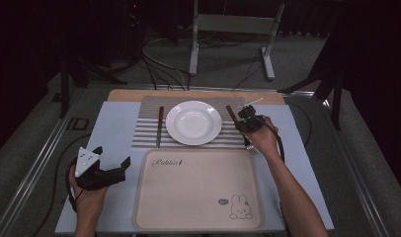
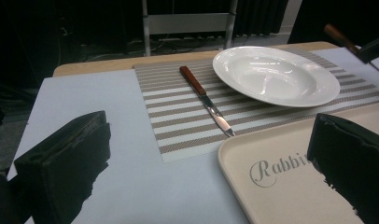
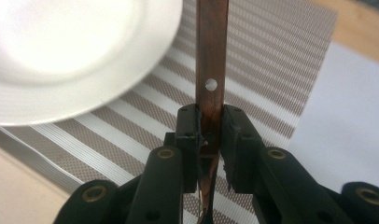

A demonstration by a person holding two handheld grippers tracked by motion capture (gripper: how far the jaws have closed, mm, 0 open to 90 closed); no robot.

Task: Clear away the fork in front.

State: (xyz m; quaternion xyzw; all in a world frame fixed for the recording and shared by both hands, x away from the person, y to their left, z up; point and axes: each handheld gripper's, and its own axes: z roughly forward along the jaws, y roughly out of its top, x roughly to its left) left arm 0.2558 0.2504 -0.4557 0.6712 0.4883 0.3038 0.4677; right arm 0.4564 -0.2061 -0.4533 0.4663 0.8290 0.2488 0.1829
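Note:
My right gripper (image 1: 246, 121) is shut on the brown wooden handle of a fork (image 3: 210, 70), just right of the white plate (image 1: 193, 122). The handle (image 1: 230, 112) points away from me over the striped placemat (image 1: 144, 133), and the metal end (image 1: 250, 147) sticks out under the hand. A matching wooden-handled knife (image 1: 160, 126) lies on the mat left of the plate. At the near left, my left gripper (image 1: 105, 170) hovers open over the pale tabletop with nothing in it. It faces the knife (image 2: 206, 100) and the plate (image 2: 276, 74).
A beige tray (image 1: 198, 190) with a rabbit drawing and "Rabbit" lettering lies near me, its corner (image 2: 281, 172) between my left jaws. Beyond the wooden table edge (image 1: 139, 94) are a metal stand (image 1: 233, 29) and floor cables.

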